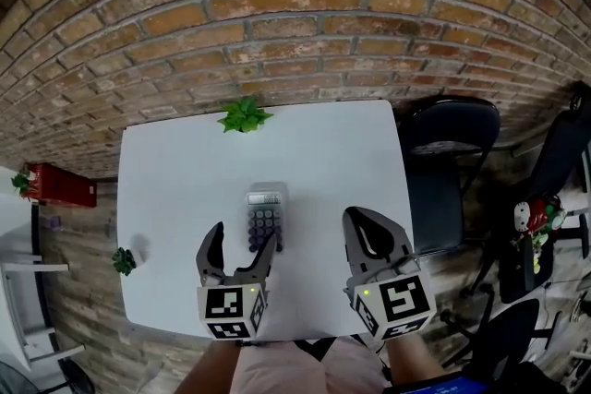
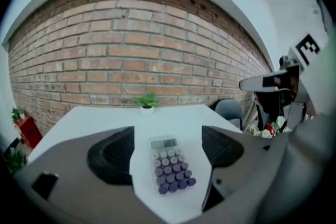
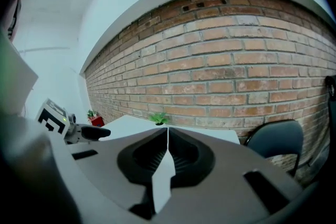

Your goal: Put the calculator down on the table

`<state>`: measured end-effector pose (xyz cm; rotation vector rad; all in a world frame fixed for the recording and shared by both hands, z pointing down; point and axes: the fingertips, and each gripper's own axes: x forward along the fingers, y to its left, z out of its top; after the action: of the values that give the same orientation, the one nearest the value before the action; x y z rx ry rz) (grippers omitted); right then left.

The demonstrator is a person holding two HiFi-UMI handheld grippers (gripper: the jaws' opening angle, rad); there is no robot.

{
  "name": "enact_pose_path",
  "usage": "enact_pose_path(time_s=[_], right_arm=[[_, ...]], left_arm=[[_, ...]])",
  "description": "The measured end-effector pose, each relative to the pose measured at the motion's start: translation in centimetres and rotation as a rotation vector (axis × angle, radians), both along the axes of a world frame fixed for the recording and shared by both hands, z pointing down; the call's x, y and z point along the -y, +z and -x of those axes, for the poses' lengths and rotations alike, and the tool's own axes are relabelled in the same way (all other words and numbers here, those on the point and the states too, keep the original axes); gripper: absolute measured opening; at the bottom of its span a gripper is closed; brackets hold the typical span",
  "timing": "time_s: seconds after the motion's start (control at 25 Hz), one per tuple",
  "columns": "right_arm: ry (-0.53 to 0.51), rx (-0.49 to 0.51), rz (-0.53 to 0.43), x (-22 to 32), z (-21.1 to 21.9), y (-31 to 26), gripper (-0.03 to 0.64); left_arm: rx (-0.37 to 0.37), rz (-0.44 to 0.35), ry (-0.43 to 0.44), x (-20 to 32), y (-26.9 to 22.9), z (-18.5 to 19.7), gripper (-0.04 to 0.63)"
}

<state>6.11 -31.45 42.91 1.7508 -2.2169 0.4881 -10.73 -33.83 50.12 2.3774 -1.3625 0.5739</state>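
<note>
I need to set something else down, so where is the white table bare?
Bare: the right side of the table, from the calculator to the edge by the chair; the band between calculator and potted plant; the far left corner. Crowded: the near edge, where the left gripper and right gripper hang by the calculator.

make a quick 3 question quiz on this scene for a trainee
1. True or false: the left gripper is clamped on the calculator.
2. What stands at the far edge of the table? A) a mug B) a potted plant C) a lamp
3. Fill in: the jaws of the right gripper are ____.

Key
1. False. Its jaws stand wide apart, and the calculator lies flat on the table between them, untouched.
2. B
3. shut, with nothing between them
</note>
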Motion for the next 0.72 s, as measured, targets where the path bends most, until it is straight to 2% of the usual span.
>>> enact_pose_path(time_s=[0.2, 0.24, 0.32, 0.36, 0.56, 0.72], right_arm=[[-0.048, -0.033, -0.117, 0.2, 1.7, -4.9, 0.008], [-0.055, -0.043, -0.142, 0.2, 2.0, -5.9, 0.008], [-0.076, -0.065, -0.194, 0.2, 2.9, -8.0, 0.008], [-0.086, -0.075, -0.218, 0.2, 3.3, -9.0, 0.006], [-0.125, -0.083, -0.304, 0.0, 4.8, -12.3, 0.002], [-0.156, -0.081, -0.33, -0.7, 5.7, -13.0, 0.002]], left_arm=[[-0.132, -0.187, -0.044, -0.2, -9.6, 0.9, 0.391], [-0.139, -0.23, -0.068, -0.3, -11.5, 1.4, 0.348], [-0.135, -0.313, -0.134, -0.5, -14.9, 2.9, 0.117], [-0.138, -0.349, -0.159, -0.7, -16.5, 3.5, 0.042], [-0.176, -0.467, -0.182, -1.5, -21.8, 4.5, 0.026], [-0.189, -0.498, -0.176, -2.7, -23.0, 4.5, 0.026]])
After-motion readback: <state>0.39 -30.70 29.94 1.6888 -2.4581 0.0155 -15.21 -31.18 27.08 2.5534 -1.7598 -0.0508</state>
